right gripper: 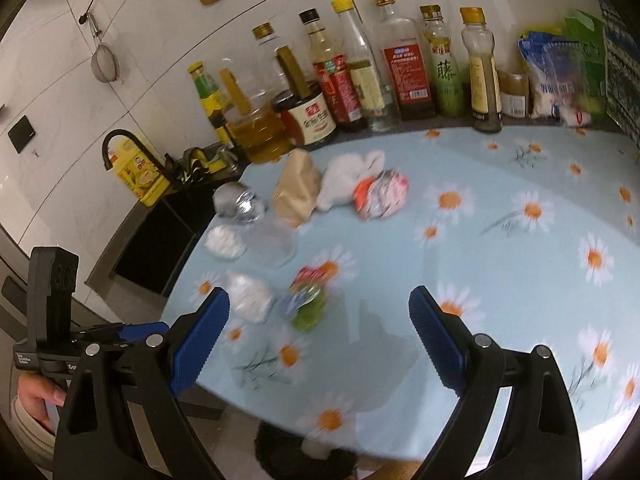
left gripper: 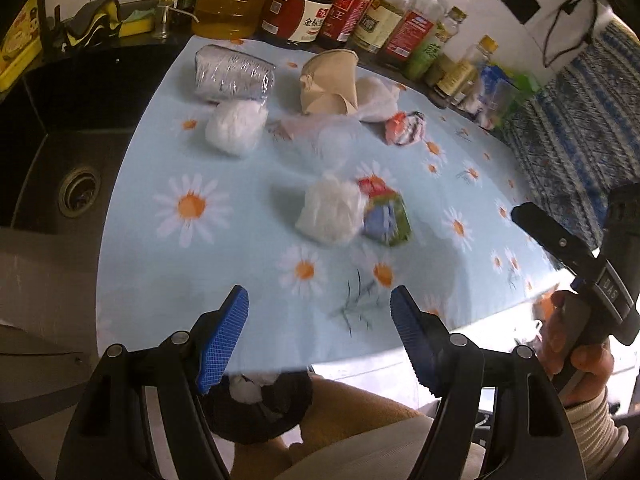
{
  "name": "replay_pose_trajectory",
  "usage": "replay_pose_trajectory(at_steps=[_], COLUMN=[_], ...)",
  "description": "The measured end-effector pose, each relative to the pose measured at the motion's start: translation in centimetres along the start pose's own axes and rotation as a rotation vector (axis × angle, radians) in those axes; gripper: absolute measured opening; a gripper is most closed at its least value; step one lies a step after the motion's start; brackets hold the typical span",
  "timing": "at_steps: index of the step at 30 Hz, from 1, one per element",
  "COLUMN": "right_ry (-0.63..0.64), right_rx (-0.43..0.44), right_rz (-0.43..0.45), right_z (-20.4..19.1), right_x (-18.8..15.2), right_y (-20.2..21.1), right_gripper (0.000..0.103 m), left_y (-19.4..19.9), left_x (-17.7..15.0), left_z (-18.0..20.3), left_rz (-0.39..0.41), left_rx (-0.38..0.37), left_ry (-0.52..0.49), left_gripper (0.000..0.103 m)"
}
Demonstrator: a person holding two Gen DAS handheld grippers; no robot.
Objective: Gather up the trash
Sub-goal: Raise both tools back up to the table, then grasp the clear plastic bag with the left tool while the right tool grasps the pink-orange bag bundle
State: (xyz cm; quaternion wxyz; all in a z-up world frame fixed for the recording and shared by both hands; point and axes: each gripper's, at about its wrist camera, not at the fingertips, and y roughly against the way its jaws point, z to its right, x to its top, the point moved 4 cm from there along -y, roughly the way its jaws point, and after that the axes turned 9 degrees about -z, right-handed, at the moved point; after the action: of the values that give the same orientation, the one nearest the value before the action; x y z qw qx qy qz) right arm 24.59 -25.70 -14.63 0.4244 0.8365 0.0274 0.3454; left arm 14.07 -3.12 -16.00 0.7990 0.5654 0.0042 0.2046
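Kitchen: white tiled wall (right gripper: 152, 40), black sink (left gripper: 60, 152) with faucet (right gripper: 120, 140), daisy-print tablecloth (right gripper: 500, 280), condiment bottles (right gripper: 360, 72) along back.

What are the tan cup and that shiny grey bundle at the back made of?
The tan cup looks like matte paper: it is crushed, with sharp creases. The grey bundle seems wrapped in glossy clear plastic film, judging by its bright wrinkled glints; its contents cannot be told.

The left gripper (left gripper: 319, 312) hung with its blue-padded jaws spread wide, nothing between them. The right gripper (right gripper: 319, 312) was likewise agape and empty — its handle gripped by the right hand (left gripper: 576, 344). The left hand (right gripper: 38, 398) seemingly clasped its own handle, mostly hidden.
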Motion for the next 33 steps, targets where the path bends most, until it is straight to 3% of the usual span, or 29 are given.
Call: replay_pose_trajectory(at_steps=[6,16,24,33], right_ry=[0.001,0.076,0.168,0.225], right_rx=[0.011,0.055,0.089,0.061], right_rz=[-0.022,-0.083,-0.165,-0.214], right_z=[3.6,6.3,6.8,6.8], right_x=[3.0,7.5,10.1,11.5], right_y=[-1.6,-5.3,-9.2,-12.5], right_gripper=[0.095,0.095,0.095,0.095], left_y=[-2.5,-5.5,-6.1,-6.9], left_x=[2.8,6.4,6.9,6.9], left_z=[0.9,1.5,0.9,0.5], left_rz=[-0.015,-0.015,-0.012,-0.008], left_rx=[0.057,0.129,0.194,0.221], left_ry=[0.024,0.077,0.139,0.211], left_gripper=[0.071,0.071,0.071,0.069])
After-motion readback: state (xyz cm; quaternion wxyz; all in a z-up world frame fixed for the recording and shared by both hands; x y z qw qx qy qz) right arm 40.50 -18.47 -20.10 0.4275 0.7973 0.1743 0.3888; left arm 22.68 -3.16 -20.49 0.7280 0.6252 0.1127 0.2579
